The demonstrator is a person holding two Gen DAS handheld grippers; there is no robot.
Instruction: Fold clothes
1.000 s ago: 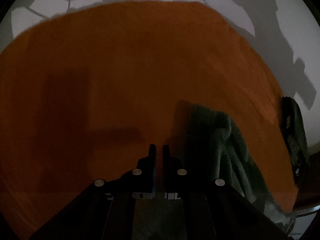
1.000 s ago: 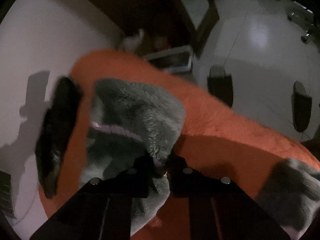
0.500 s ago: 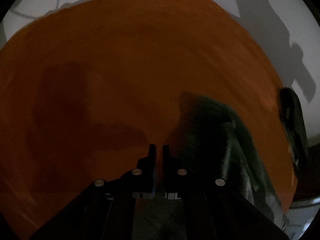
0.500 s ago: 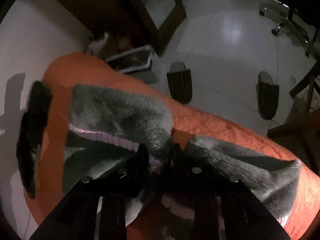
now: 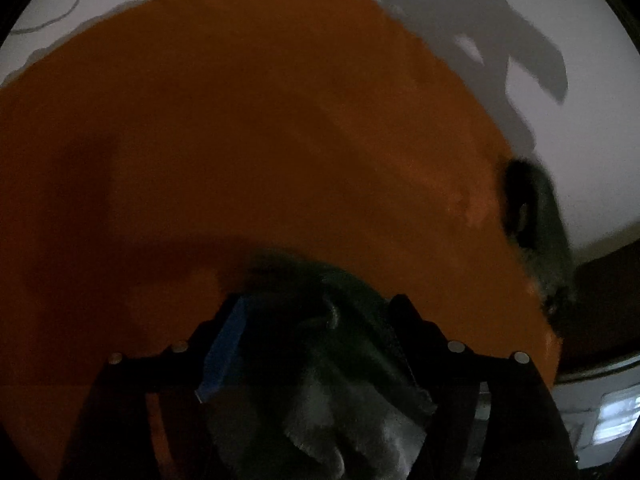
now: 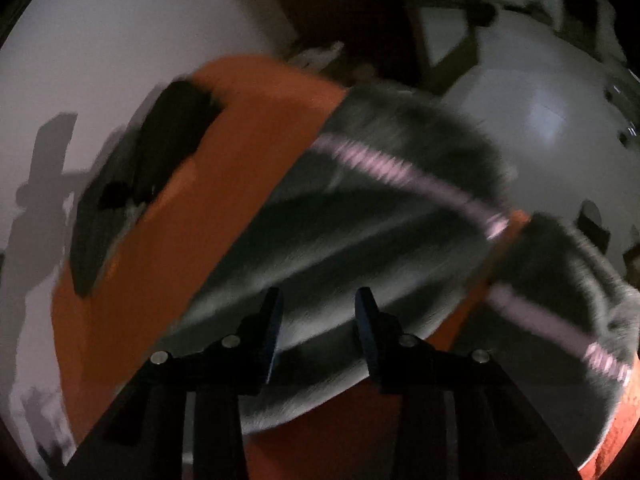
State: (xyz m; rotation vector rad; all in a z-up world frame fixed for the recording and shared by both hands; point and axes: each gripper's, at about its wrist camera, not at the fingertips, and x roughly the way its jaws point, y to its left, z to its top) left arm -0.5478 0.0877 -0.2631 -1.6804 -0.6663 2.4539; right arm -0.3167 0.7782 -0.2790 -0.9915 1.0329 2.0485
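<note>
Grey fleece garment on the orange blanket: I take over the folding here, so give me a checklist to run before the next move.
1. Left gripper fingers apart: ok, wide open.
2. Grey fleece garment between the left fingers: ok, cloth lies in the gap, not clamped.
3. Right gripper free of cloth: ok, open, nothing pinched.
4. Garment flat on the orange fleece blanket: cannot tell, the right wrist view is blurred.
5. Pale pink seam lined up for a fold: cannot tell.
6. Dark garment at the blanket's edge out of the way: ok, apart from the grey one.
</note>
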